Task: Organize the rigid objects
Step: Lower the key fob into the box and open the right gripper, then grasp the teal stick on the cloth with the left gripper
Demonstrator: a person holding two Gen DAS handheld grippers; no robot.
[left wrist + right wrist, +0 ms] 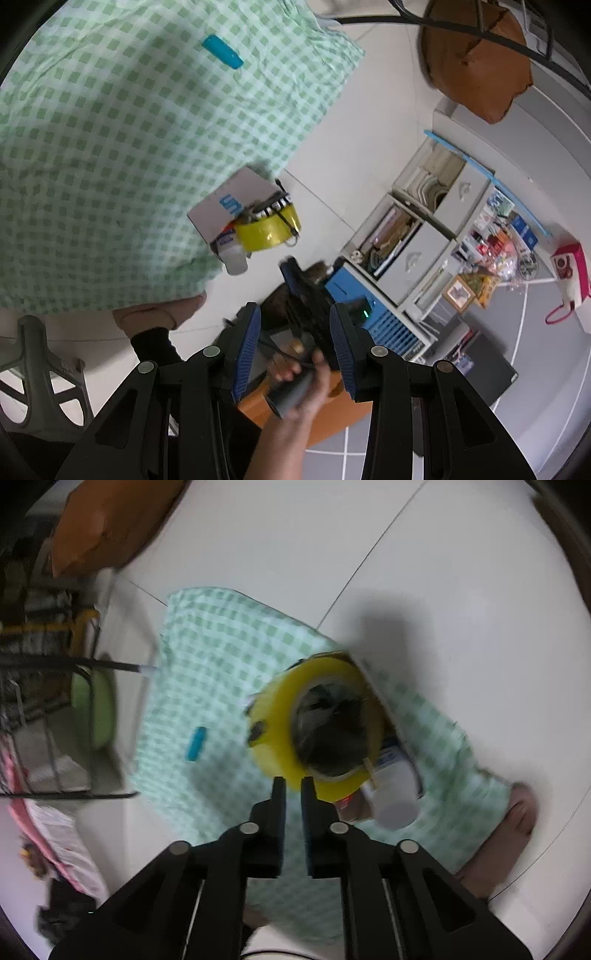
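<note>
A yellow tape roll (317,734) lies in a white box (236,199) with small items, on a green checked cloth (214,657). My right gripper (293,786) is nearly shut with its fingertips at the roll's near rim; whether it pinches the rim is unclear. The roll also shows in the left wrist view (267,229), with a white bottle (234,260) beside it. A teal bar (222,51) lies on the cloth. My left gripper (295,347) is open and empty, held high; the right gripper's body (303,295) and the hand holding it (299,384) show between its fingers.
A white shelf unit (417,236) with papers and a blue crate (376,314) stands on the right. A brown stool (476,62) is at the top. A grey chair (40,373) is lower left. A wire rack (40,686) and green bowl (92,709) stand left.
</note>
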